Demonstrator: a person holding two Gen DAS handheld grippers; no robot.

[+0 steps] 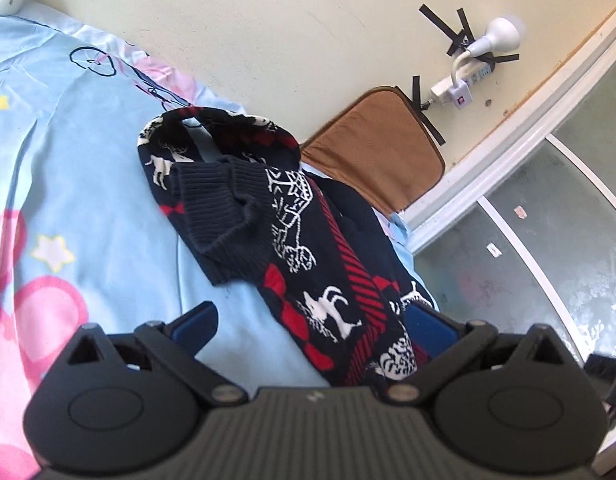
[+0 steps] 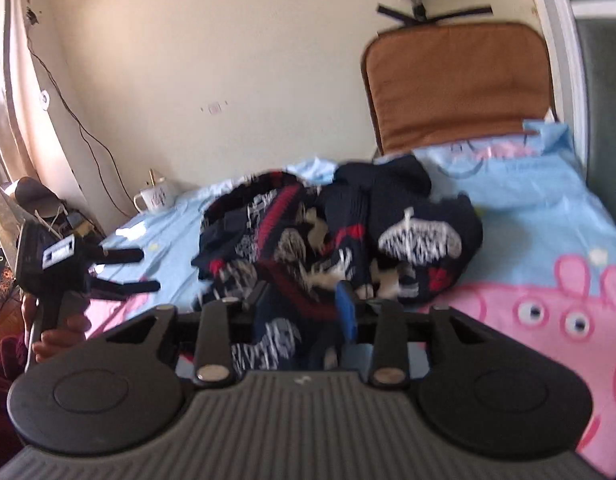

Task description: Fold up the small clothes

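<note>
Right wrist: fingers [image 2: 304, 300] pinch crumpled knit sweater [image 2: 339, 236]; left gripper [image 1: 311, 320] fingers spread, empty.

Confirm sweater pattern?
Navy sweater with white reindeer and red diamond and stripe motifs, plain ribbed navy cuff. Clearest in the left wrist view.

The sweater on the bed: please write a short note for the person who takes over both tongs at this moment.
Left tongs: open, empty, right finger touching the sweater's near edge.
Right tongs: shut on the sweater's near edge.
The sweater lies bunched on the blue sheet, one ribbed cuff on top. A white mug stands by the wall.
Done: nothing folded that I can see.
Left: spread flat, fold sleeves, fold body.
</note>
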